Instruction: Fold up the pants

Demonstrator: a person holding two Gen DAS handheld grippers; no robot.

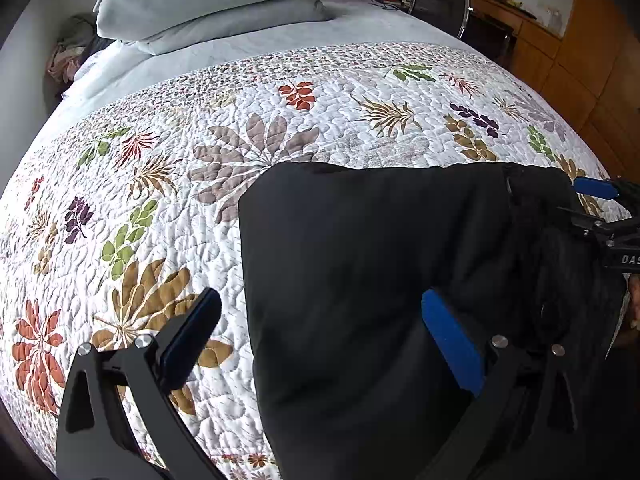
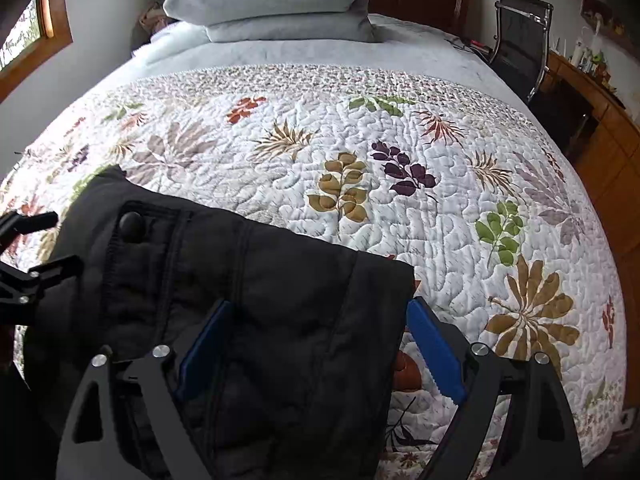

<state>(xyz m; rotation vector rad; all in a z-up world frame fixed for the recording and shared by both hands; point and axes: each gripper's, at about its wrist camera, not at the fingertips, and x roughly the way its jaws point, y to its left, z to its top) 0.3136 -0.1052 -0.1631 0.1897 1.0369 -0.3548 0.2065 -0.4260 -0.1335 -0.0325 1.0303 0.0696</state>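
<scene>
Nearest the left wrist camera, the left hand-held gripper (image 1: pixel 320 340) stands released, its jaws spread wide: one black finger hangs over the bare quilt, the blue-padded one over the black cloth, and neither pad presses on anything. The right hand-held gripper (image 2: pixel 320 348) is likewise released, its two blue pads (image 2: pixel 436 356) standing wide apart with a corner of the black pants (image 2: pixel 248 280) lying between them, the cloth loose and not pinched. The pants lie on the bed near its foot, a dark padded bundle with a stitched waistband and a round button (image 2: pixel 134 224) showing in the right wrist view; in the left wrist view the same garment (image 1: pixel 380 248) spreads as a broad black panel with a straight left edge. Each camera catches the other gripper at the frame's edge, just beside the pants. Under everything is a white quilt (image 1: pixel 160 184) printed with leaves in red, green, purple and tan. Beyond the quilt's dotted border lies a pale grey sheet (image 2: pixel 400 44), and at the head of the bed two grey pillows (image 2: pixel 276 4) sit stacked. Farther off, to the right, a black mesh chair (image 2: pixel 520 40) with a chrome frame stands beside the bed, next to a wooden desk (image 2: pixel 600 96) carrying small bottles.
</scene>
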